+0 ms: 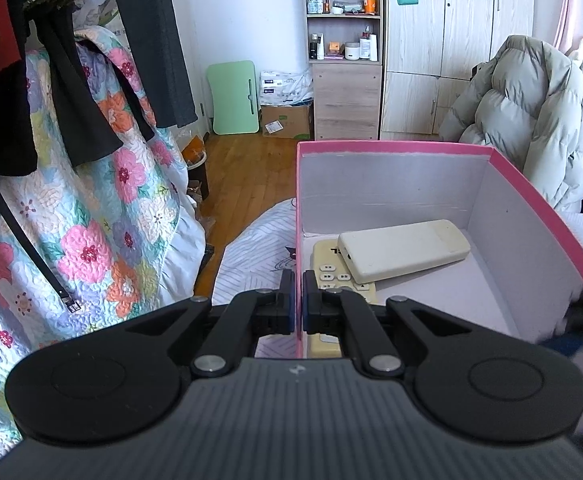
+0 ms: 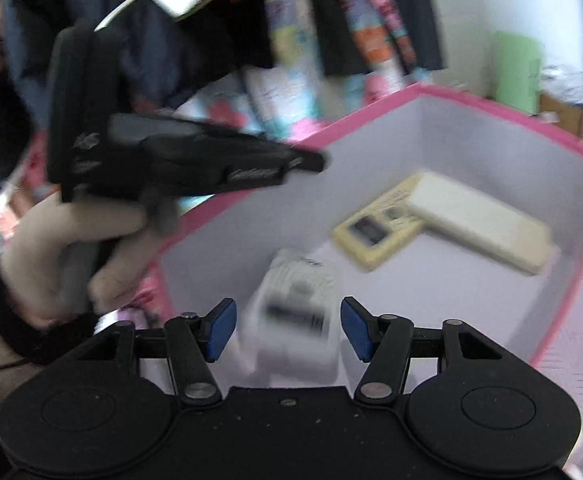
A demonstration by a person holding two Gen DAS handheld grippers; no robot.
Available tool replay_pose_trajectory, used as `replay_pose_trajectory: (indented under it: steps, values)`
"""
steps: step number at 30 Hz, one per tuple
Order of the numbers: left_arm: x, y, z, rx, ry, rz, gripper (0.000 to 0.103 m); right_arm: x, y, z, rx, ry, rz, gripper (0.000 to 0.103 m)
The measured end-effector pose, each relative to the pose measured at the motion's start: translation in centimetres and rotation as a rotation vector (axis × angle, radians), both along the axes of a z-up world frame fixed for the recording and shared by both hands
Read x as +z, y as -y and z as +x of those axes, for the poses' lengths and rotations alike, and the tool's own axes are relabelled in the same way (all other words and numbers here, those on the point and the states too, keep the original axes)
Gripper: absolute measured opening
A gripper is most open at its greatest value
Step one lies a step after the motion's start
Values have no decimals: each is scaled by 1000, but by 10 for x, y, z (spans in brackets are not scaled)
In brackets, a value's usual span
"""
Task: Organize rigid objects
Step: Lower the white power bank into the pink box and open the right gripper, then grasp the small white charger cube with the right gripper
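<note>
We see a pink box (image 1: 531, 196) that looks like matt cardboard, pink on its rim and outer face and pale, smooth paper inside, and in it lie a cream remote (image 1: 403, 249) and a yellowed remote (image 1: 331, 268) of smooth, dull plastic, the yellowed one with small rubbery-looking buttons. The left hand-held gripper (image 1: 298, 304) is matt black plastic with bright metal pivot pins and blue pads, and the right hand-held gripper (image 2: 287, 330) looks the same, a blurred white plastic piece (image 2: 291, 312) between its pads. The floor (image 1: 251, 172) is glossy wood, the quilt (image 1: 91, 208) is stitched floral cloth, and the grey jacket (image 1: 531, 112) is soft puffed fabric.
</note>
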State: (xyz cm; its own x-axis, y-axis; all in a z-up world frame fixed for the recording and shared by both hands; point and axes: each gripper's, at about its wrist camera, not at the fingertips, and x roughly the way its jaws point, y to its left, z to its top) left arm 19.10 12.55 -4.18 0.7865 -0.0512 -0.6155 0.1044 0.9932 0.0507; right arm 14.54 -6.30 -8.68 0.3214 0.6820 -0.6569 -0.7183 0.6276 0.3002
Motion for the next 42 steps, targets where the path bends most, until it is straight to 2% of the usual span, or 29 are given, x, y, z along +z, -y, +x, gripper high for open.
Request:
replay_pose_trajectory:
  steps: [2, 6, 7, 10, 13, 16, 19, 26, 33, 34, 36, 37, 38, 39, 42]
  values:
    - [0, 0, -1, -2, 0, 0, 3, 8, 9, -3, -45, 36, 7, 69]
    - [-1, -1, 0, -3, -3, -5, 3, 32, 42, -20, -123, 101, 88, 69]
    - [-1, 0, 0, -6, 0, -1, 3, 39, 52, -28, -147, 142, 81, 69]
    - [-1, 4, -2, -9, 10, 27, 3, 48, 73, -46, -219, 202, -55, 68]
    - [-1, 7, -3, -14, 19, 51, 3, 46, 105, -56, -329, 152, -76, 68]
    - [0, 13, -5, -21, 25, 86, 3, 31, 137, -63, -440, 57, -67, 68]
    - [0, 17, -5, -23, 26, 119, 3, 13, 153, -69, -517, 6, -80, 68]
    - [1, 21, -6, -25, 27, 156, 4, -25, 158, -59, -652, -26, -126, 68]
    - [1, 25, -8, -31, 30, 194, 4, -52, 150, -27, -768, -86, -179, 69]
    - [1, 25, -8, -31, 30, 192, 4, -57, 152, -24, -803, -115, -177, 70]
    - [1, 26, -9, -31, 30, 193, 4, -60, 152, -22, -844, -112, -159, 70]
    - [1, 26, -8, -31, 30, 194, 5, -60, 151, -21, -845, -111, -161, 68]
    - [1, 25, -8, -32, 30, 191, 5, -61, 150, -22, -842, -101, -162, 57]
    - [2, 25, -9, -32, 30, 189, 5, -61, 150, -24, -826, -90, -148, 52]
    - [2, 23, -8, -33, 31, 194, 5, -57, 146, -30, -791, -67, -165, 51]
